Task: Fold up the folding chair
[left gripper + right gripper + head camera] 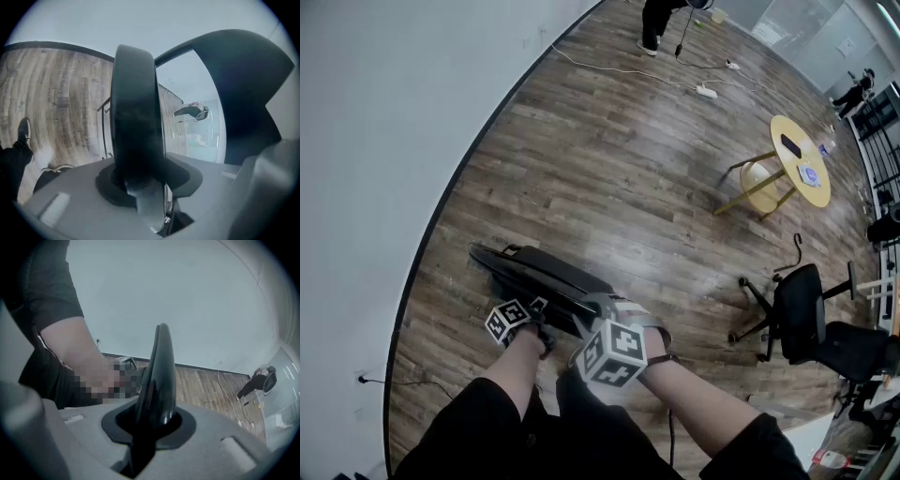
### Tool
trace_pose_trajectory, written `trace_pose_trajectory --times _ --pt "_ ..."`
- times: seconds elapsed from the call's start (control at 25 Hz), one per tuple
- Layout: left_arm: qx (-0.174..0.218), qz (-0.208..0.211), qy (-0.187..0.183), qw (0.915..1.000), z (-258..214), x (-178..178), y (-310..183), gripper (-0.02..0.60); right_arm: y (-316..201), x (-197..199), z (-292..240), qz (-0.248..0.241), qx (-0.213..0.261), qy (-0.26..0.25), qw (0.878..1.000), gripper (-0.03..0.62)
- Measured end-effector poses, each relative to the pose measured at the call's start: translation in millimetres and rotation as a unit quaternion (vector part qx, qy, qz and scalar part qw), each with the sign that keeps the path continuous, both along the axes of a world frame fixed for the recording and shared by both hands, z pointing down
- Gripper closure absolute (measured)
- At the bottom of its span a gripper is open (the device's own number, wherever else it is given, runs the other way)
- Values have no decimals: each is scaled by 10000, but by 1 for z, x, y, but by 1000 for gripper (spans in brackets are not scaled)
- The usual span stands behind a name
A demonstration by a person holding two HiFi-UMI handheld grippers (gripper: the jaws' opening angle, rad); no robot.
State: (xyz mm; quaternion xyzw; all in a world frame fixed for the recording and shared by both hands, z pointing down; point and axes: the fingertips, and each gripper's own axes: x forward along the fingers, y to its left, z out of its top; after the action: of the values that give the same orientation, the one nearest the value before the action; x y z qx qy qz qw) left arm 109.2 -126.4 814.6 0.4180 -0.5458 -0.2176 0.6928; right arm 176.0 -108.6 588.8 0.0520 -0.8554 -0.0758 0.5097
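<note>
The black folding chair [534, 272] hangs folded flat above the wooden floor, close to the person's legs. My left gripper [536, 317] grips its near left edge, and a thick black panel [136, 117] of the chair runs up out of its jaws [145, 187]. My right gripper [602, 307] holds the chair's near right edge. There a thin black rim [159, 376] stands up between its jaws [152, 427]. Both grippers are shut on the chair. The far end of the chair points toward the wall.
A white wall [394, 112] curves along the left. A round yellow table [802, 159] with a stool stands at the right, and a black office chair [797, 314] nearer. A power strip with its cable [705, 91] lies far off, by a standing person [656, 23].
</note>
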Motion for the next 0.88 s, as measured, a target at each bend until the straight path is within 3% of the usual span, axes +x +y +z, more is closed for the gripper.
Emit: trace_pose_trajectory --times 0.88 --pt "-48 15 -106 9999 -16 5 -38 446 -8 -1 -2 -103 153 19 9998 536"
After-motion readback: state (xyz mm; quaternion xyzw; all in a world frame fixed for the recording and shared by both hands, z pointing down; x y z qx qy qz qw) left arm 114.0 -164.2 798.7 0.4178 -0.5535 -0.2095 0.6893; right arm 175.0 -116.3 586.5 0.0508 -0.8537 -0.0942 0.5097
